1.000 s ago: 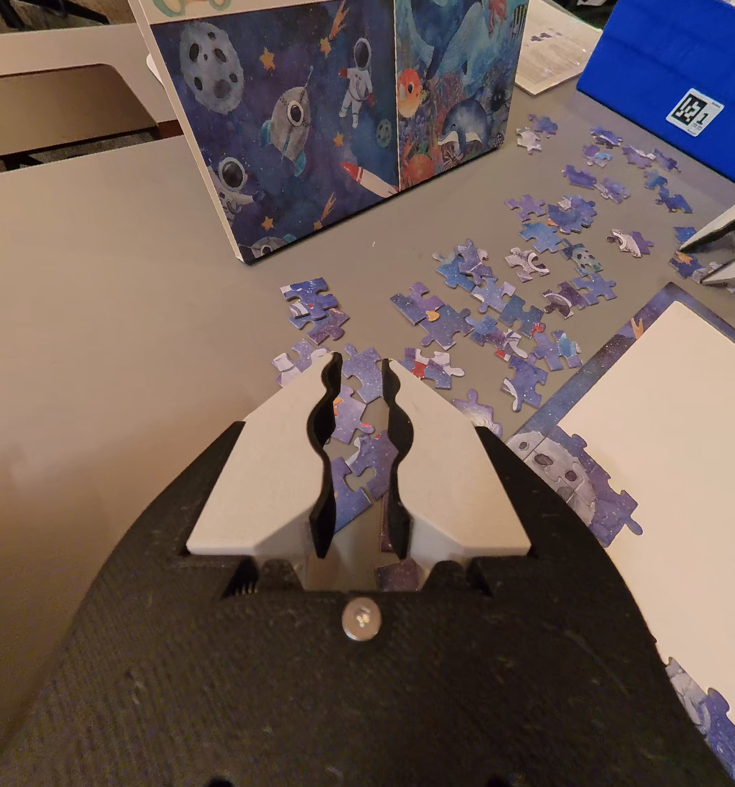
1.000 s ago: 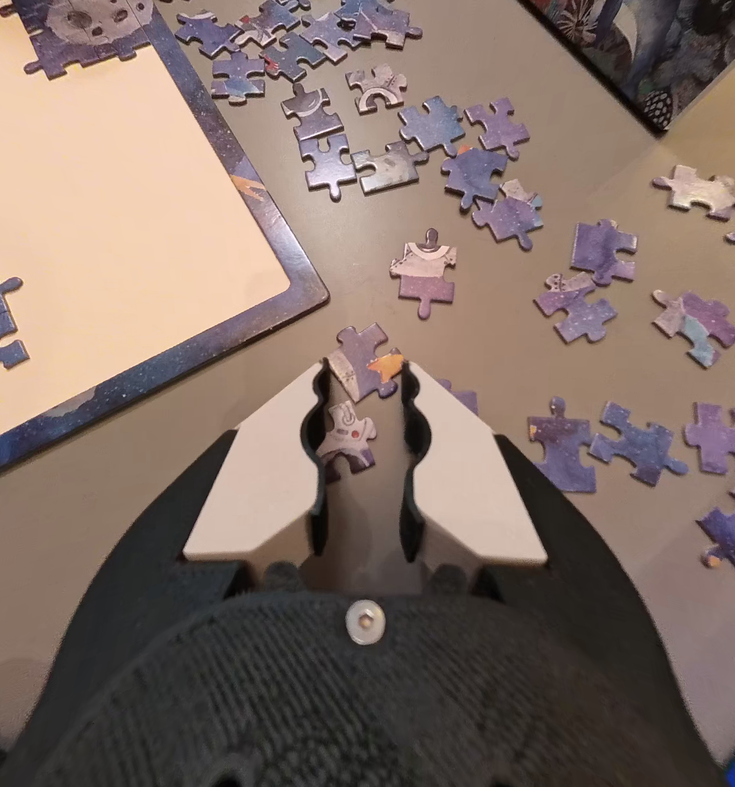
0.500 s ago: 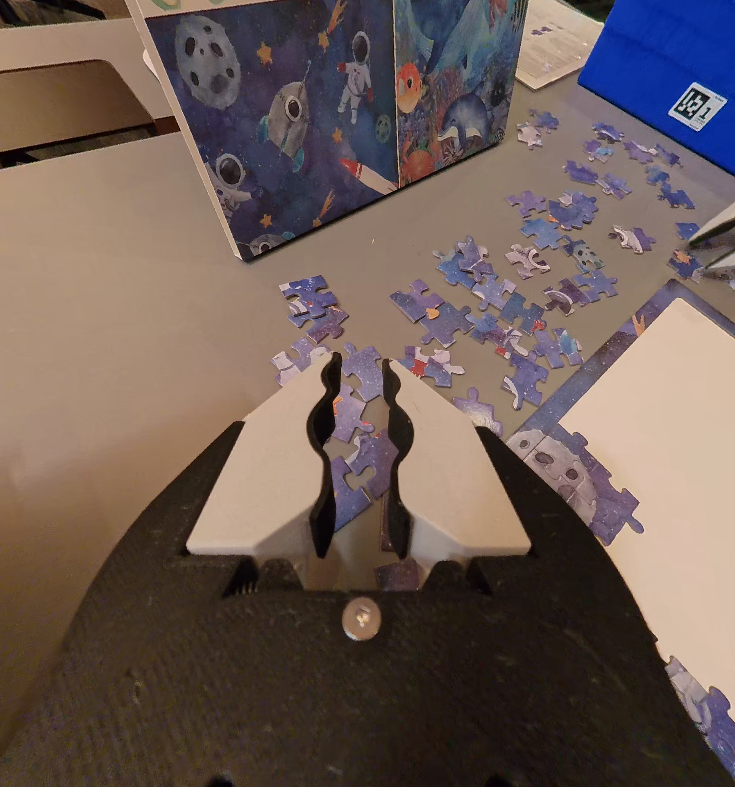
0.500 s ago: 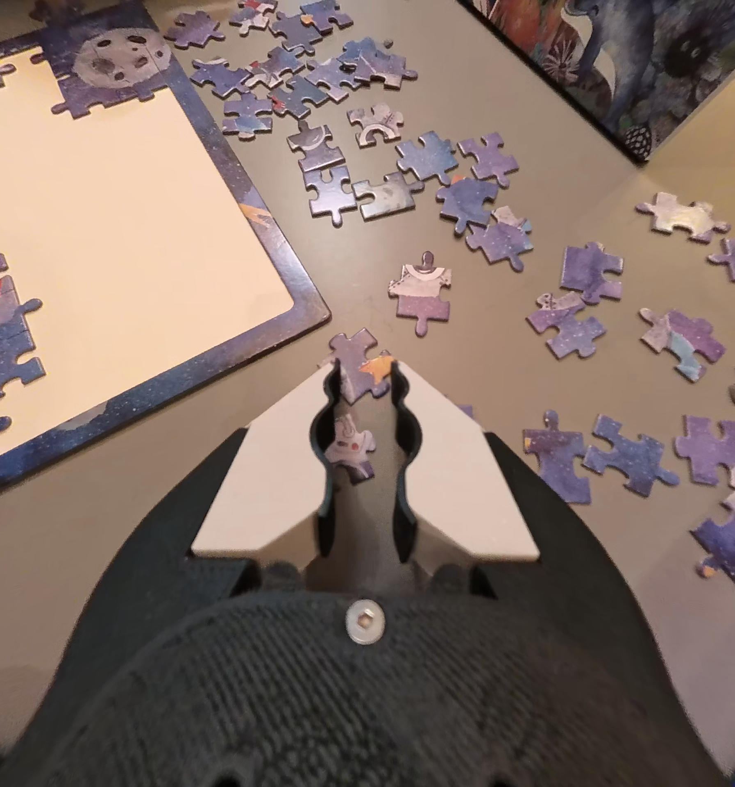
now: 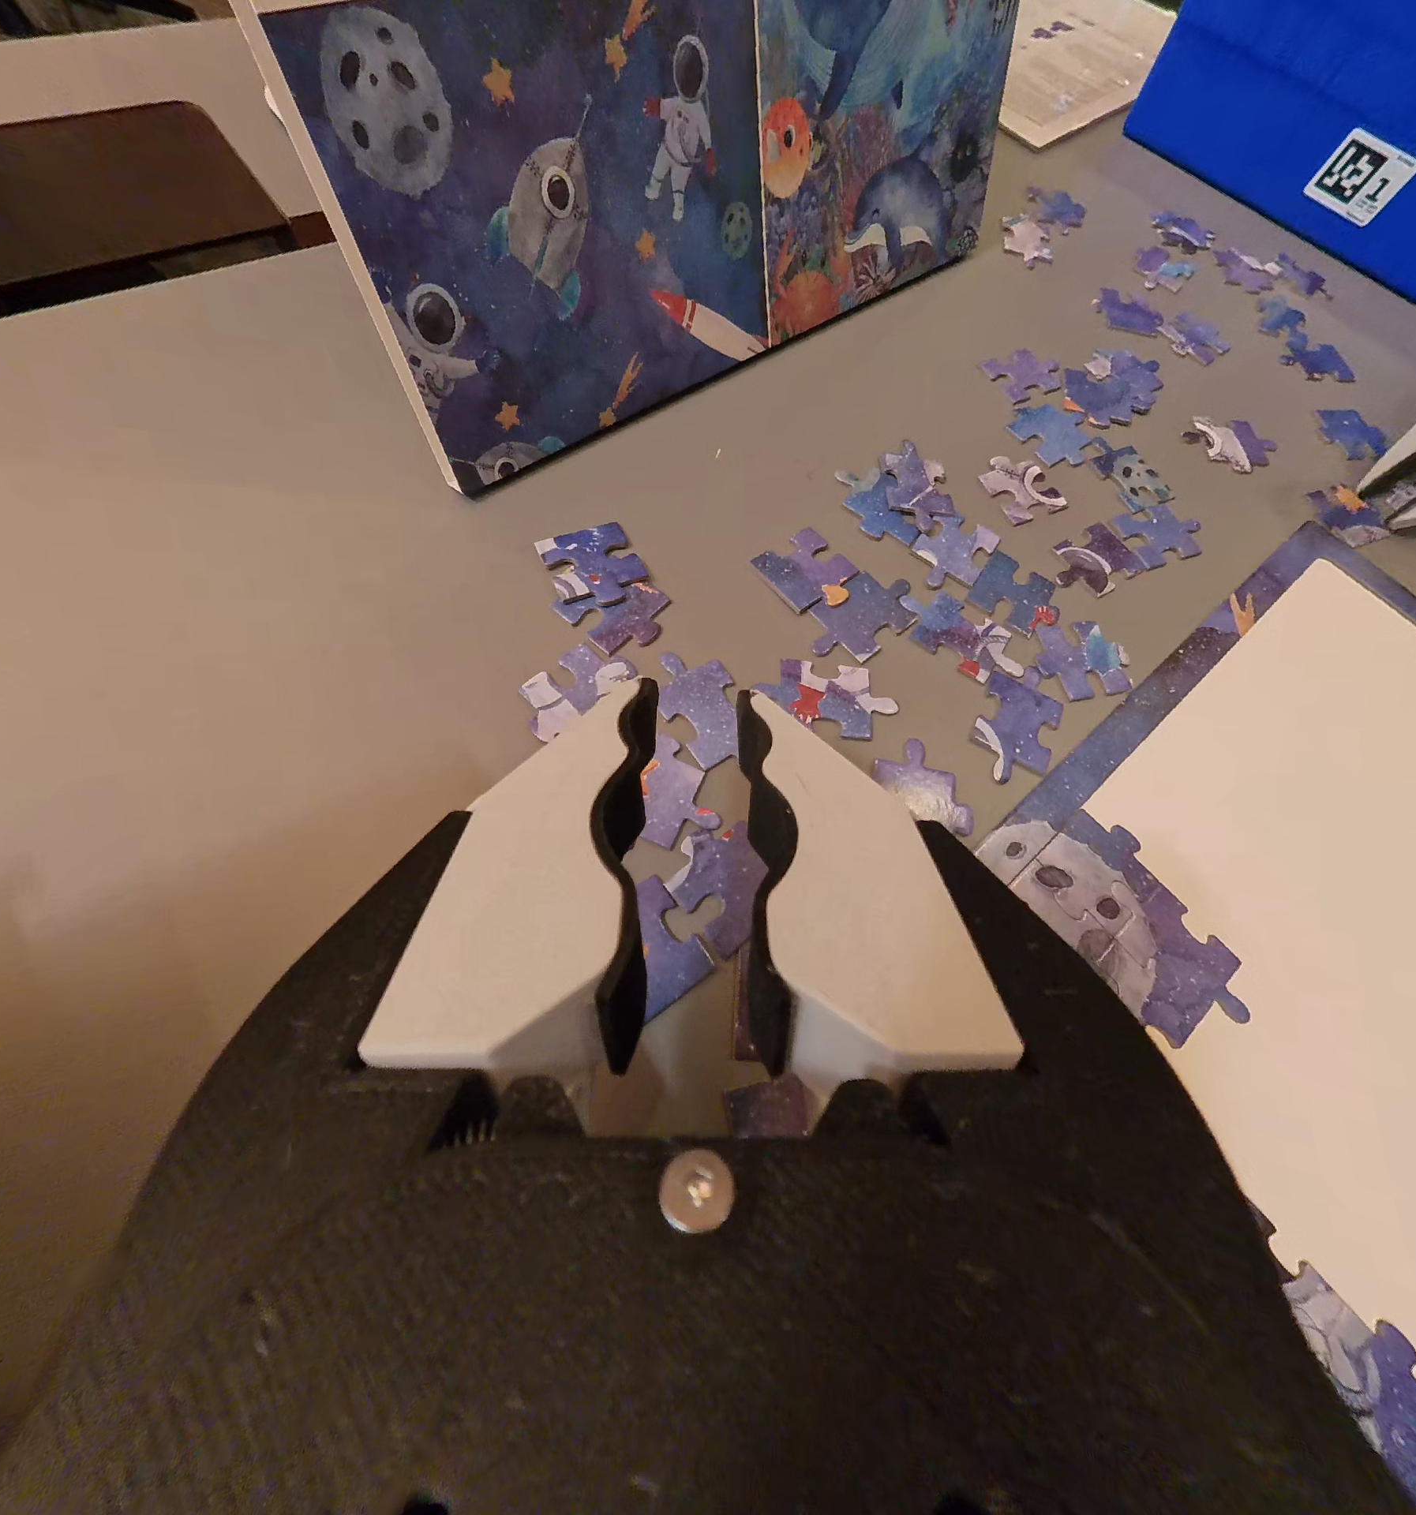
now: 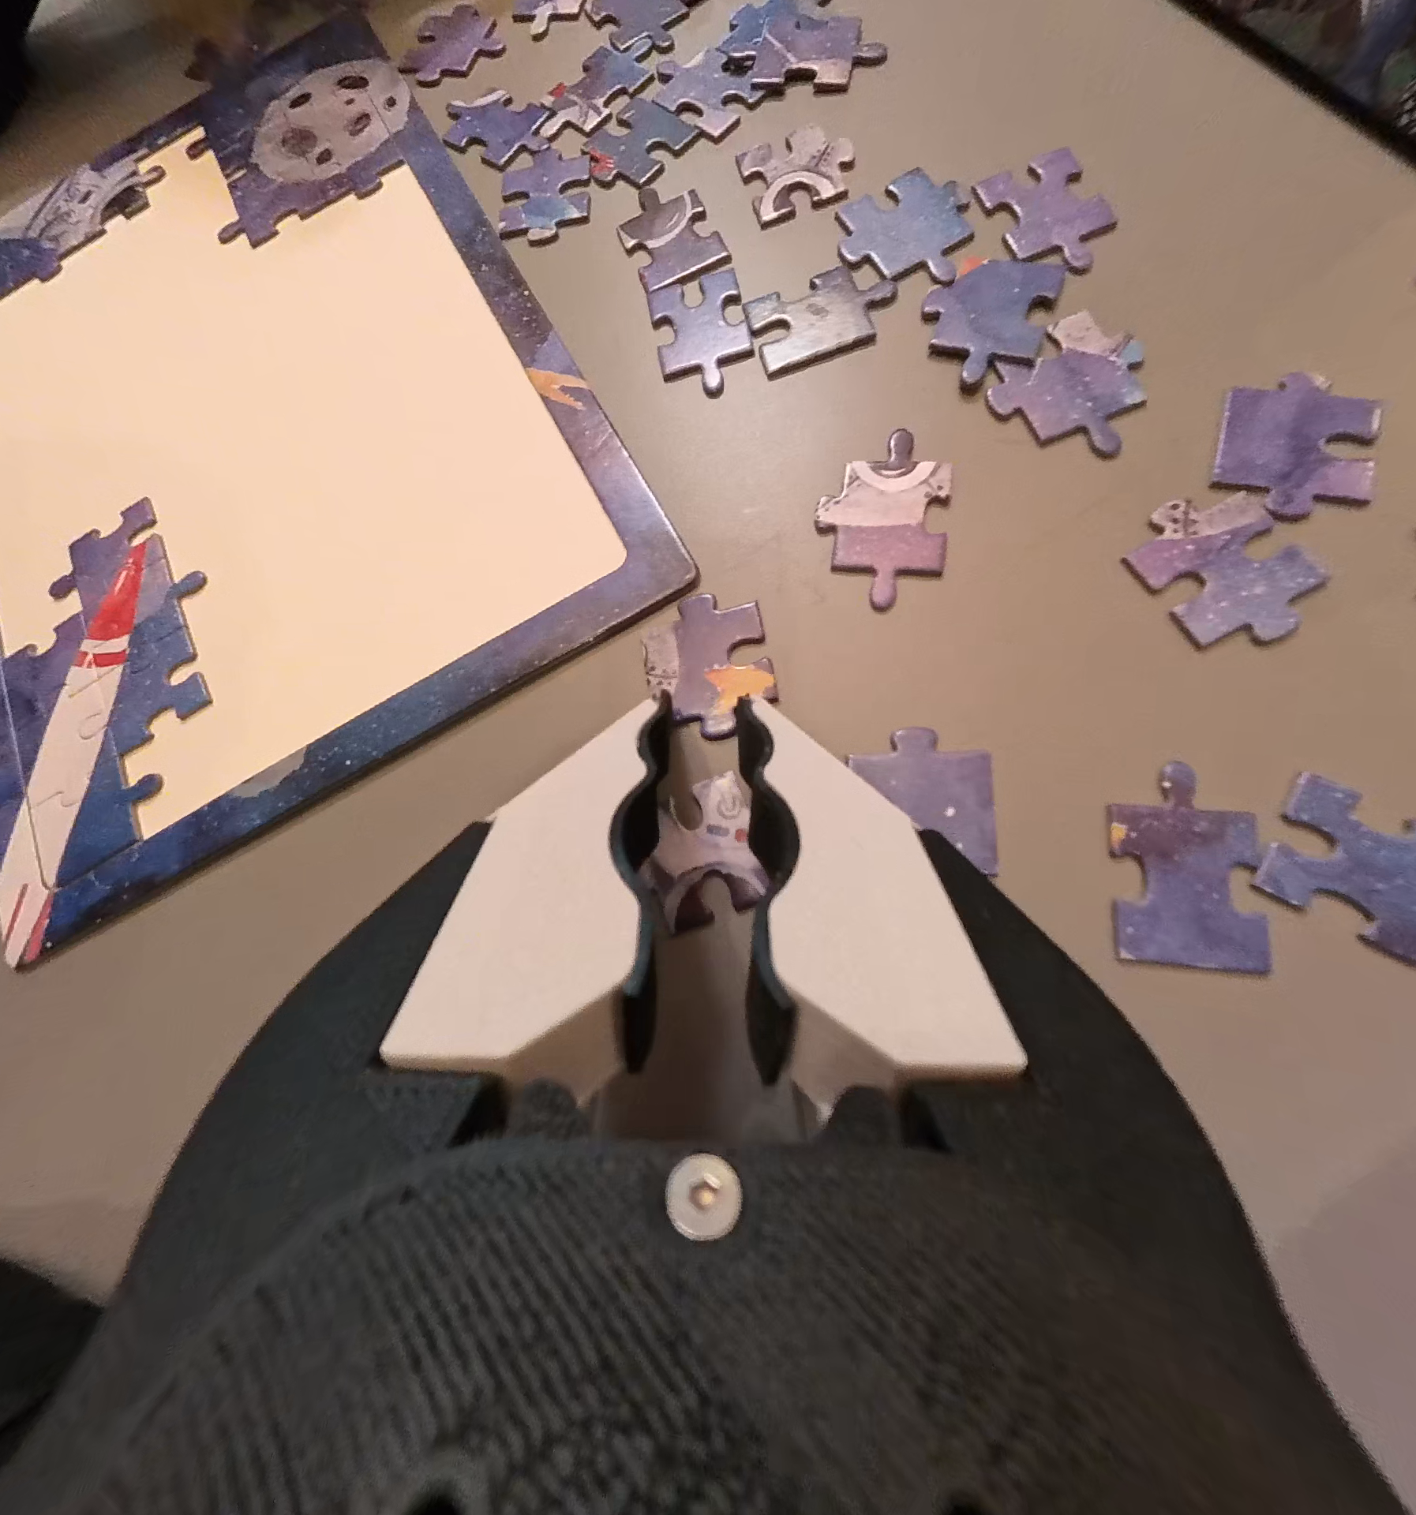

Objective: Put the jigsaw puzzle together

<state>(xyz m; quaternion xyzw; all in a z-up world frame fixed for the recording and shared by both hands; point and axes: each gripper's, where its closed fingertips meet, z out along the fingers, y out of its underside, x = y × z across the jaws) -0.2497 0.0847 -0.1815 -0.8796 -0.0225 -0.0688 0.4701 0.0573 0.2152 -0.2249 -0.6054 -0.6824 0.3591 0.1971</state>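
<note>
While the left gripper (image 5: 696,705) hovers open — above loose pieces (image 5: 852,607) — the right gripper (image 6: 705,709) pinches a purple piece (image 6: 713,648)

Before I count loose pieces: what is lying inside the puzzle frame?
Inside the puzzle frame lie joined pieces only: a moon cluster at one corner and a red-and-white rocket section along an edge. The middle is bare backing. The part past the picture's left edge cannot be seen.

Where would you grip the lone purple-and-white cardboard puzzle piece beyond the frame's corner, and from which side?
From above, probably: pinch the purple-and-white puzzle piece across its straight lower side edges. It lies flat on the grey table, clear of neighbours, knobs at top and bottom.
</note>
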